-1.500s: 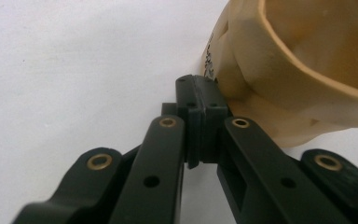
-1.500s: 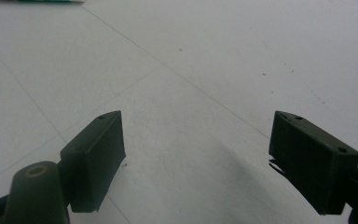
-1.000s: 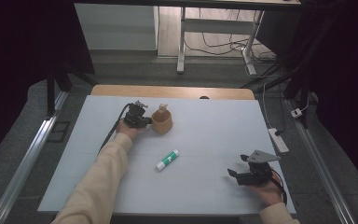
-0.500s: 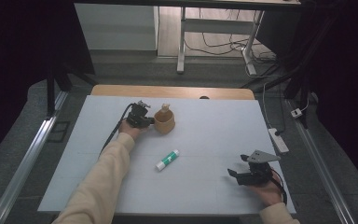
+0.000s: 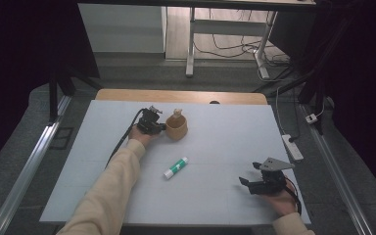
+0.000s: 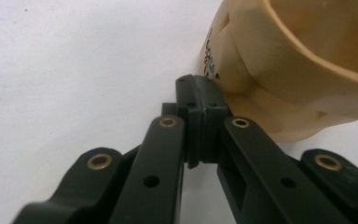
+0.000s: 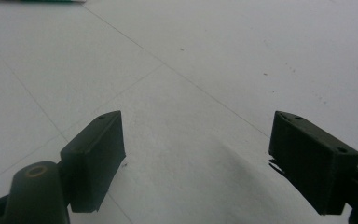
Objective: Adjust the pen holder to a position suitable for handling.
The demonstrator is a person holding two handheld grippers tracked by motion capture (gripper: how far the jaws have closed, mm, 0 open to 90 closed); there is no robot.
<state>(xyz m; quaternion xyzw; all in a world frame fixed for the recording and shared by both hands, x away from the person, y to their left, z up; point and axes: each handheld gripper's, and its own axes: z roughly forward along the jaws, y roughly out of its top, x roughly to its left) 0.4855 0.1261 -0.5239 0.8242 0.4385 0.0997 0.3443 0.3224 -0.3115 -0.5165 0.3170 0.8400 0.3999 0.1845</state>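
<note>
Slightly shifted since the earlier frames, the tan wooden cup (image 5: 176, 128) now leans a little differently beside the left claw (image 5: 160, 128), whose jaws are fully closed on nothing, tips touching the cup's lower wall (image 6: 261, 93). A pale piece stands inside the cup. Nearer the person than the cup, a green-and-white glue stick (image 5: 176, 168) lies untouched on the worktop (image 5: 225, 127). Farther right of the cup, the right claw (image 5: 246, 182) rests wide open and empty. Judging by this, nudging is underway; most remains.
</note>
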